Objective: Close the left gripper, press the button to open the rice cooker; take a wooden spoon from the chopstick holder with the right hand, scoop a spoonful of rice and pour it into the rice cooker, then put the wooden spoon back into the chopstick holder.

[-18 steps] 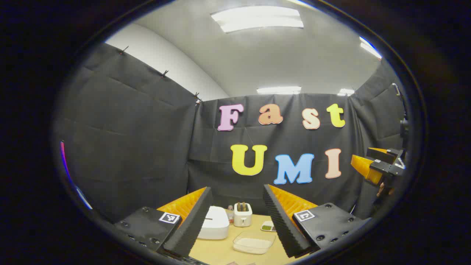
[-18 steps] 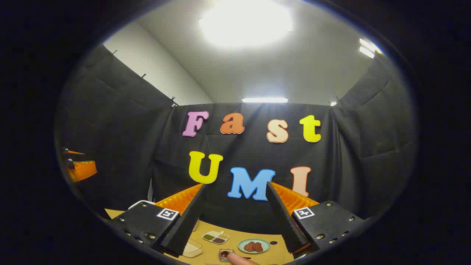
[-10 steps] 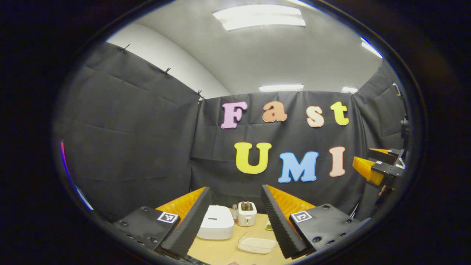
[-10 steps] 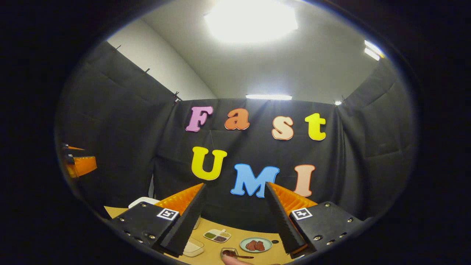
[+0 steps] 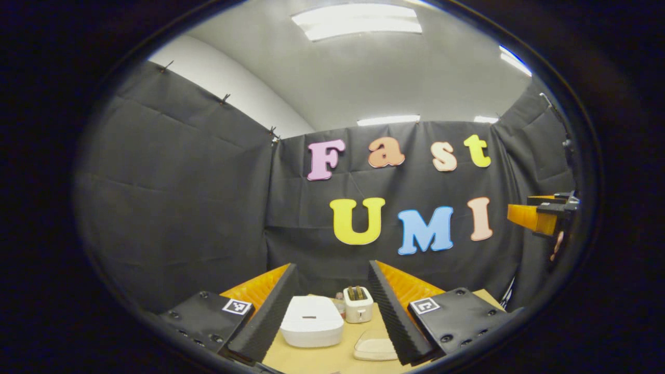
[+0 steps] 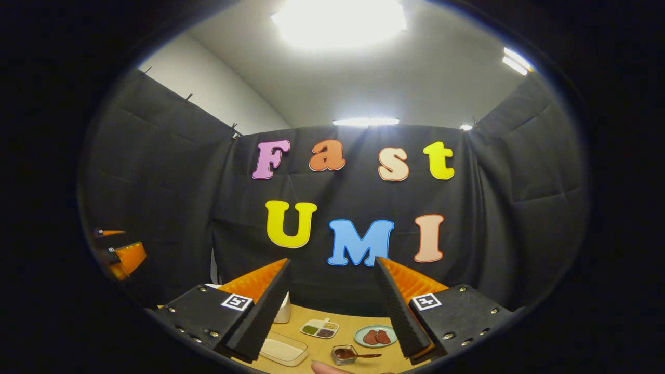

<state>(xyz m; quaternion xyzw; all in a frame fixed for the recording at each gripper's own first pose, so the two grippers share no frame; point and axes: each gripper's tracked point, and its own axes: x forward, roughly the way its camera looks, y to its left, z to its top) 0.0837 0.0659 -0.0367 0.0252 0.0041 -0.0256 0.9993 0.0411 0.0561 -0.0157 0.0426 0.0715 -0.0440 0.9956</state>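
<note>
In the left gripper view a white rice cooker (image 5: 310, 321) with its lid down sits on the wooden table (image 5: 317, 358), framed between the fingers of my left gripper (image 5: 332, 304), which is open and held well above it. A clear container of rice (image 5: 375, 349) lies to the cooker's right. The right gripper (image 5: 537, 215) hangs high at the far right edge. In the right gripper view my right gripper (image 6: 332, 304) is open and empty above the table, with the clear rice container (image 6: 283, 349) by its left finger. The left gripper (image 6: 122, 254) hangs at the far left.
A white toaster (image 5: 357, 304) stands behind the cooker, and a small bottle (image 5: 338, 303) beside it. In the right gripper view a divided dish of grains (image 6: 320, 329), a plate with brown pieces (image 6: 375, 336) and a small glass dish with a spoon (image 6: 345, 354) lie on the table. A fingertip (image 6: 327, 368) shows at the bottom.
Both views have tilted downward, so more of the table shows. The cooker has come to the middle between the left fingers. Both grippers remain open.
</note>
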